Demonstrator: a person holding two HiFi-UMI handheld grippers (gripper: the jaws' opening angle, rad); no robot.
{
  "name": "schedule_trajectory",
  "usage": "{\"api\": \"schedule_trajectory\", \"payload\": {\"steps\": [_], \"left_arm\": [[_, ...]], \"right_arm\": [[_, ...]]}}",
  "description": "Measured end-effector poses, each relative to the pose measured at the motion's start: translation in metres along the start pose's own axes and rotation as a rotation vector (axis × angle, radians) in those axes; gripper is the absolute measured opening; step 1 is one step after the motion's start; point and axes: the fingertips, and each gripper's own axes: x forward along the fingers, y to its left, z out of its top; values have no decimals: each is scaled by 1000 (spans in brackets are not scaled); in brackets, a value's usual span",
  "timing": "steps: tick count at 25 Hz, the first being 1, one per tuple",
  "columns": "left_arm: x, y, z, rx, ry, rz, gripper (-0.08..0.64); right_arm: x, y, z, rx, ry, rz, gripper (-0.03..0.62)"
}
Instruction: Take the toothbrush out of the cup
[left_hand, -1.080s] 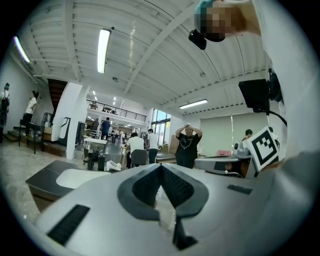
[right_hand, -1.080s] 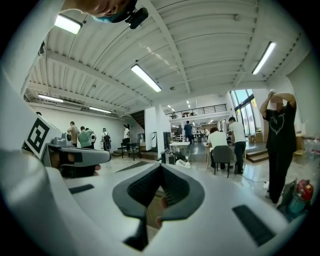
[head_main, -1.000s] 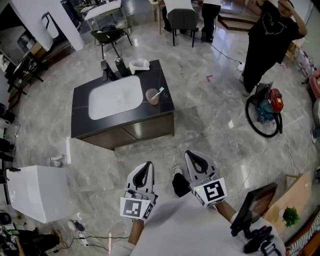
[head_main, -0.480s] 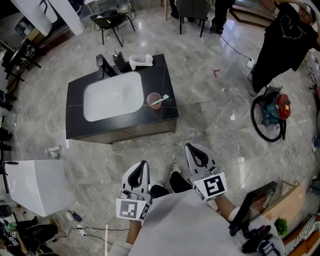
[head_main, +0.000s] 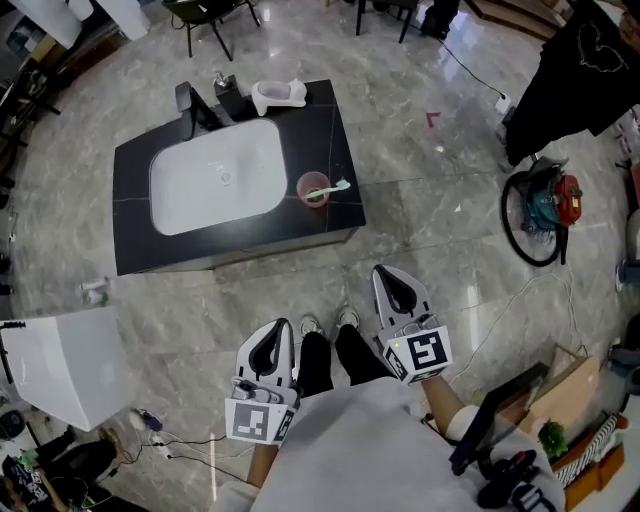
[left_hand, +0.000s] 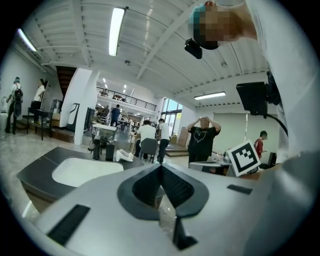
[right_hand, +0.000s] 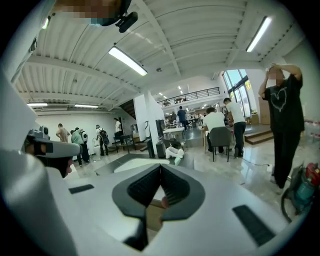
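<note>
Toothbrush (head_main: 331, 186) stands in the pink cup (head_main: 312, 190) at the counter's (head_main: 328, 130) near right corner, free end leaning right, well ahead of both empty, pressed-together claws, with the right gripper (head_main: 386, 274) looking nearer than the left gripper (head_main: 282, 326).

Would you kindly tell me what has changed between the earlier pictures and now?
The person has stepped closer to the sink counter, which looks larger in the head view. Nothing was grasped or released. The left gripper and right gripper stay shut and empty; the toothbrush stays in the pink cup.
</note>
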Motion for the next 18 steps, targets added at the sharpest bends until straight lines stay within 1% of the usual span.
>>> {"api": "schedule_trajectory", "payload": {"steps": [6,9,12,14,16,18], "left_arm": [[-3,16,-14,-31,47,22,3],[-5,23,-15,-40,63,40,3],[-5,29,-17,-49,74,59,3],[-7,33,-19,-53,86,70,3],[-9,36,-21,-55,96,81,3],[-11,38,-22,-58,103,93,3]], "right_arm": [[38,-3,-19,75,68,25,9],[65,-13,-30,127,99,13,101],[96,-31,-40,219,84,-17,138],[116,-41,-43,271,56,-37,138],[134,-47,-46,286,39,-44,138],[148,-49,-49,281,40,-45,138]]}}
